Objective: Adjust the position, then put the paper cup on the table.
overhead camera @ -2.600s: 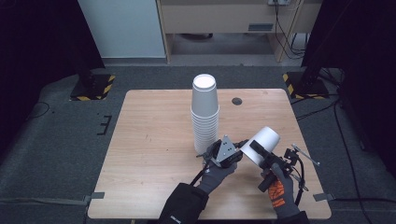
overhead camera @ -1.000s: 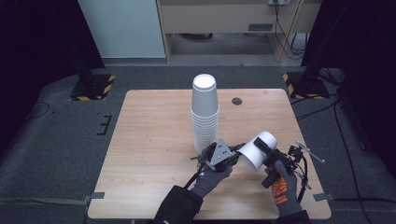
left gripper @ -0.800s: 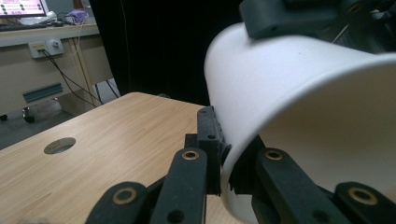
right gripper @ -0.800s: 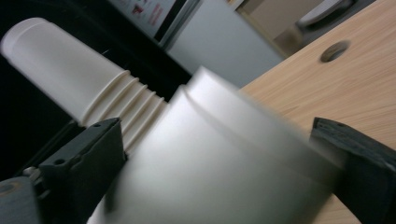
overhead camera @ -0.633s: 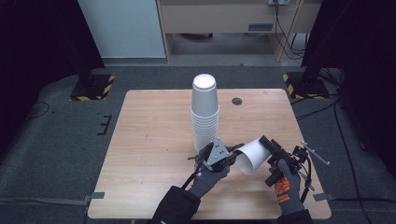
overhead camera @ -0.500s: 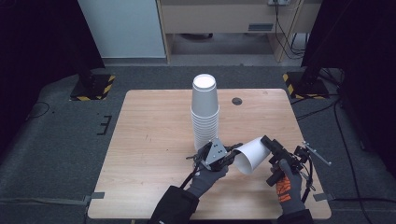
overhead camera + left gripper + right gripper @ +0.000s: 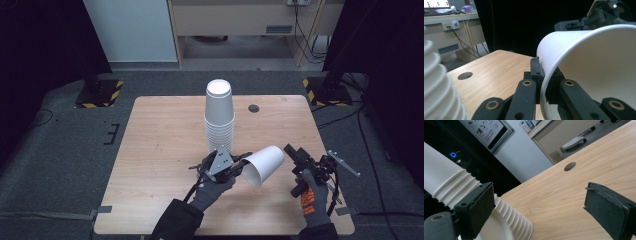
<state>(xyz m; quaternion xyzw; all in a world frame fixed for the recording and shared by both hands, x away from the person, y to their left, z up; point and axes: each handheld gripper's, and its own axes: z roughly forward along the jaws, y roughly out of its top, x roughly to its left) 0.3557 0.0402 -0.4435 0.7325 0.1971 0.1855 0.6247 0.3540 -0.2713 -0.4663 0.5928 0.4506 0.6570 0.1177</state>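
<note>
My left gripper [image 7: 239, 167] pinches the rim of one white cup [image 7: 264, 165], one jaw inside the wall, one outside. The cup lies tipped on its side above the table [image 7: 160, 150], mouth toward me, nothing inside. My right gripper [image 7: 292, 152], jaws spread, holds nothing. The stack [image 7: 219, 117] stands inverted behind, cups nested.

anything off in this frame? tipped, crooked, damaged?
One paper cup lies on its side in the air, pinched by its rim in the left gripper, mouth toward the person. The cup stack stands upright and straight on the table. No spill or damage visible.
</note>
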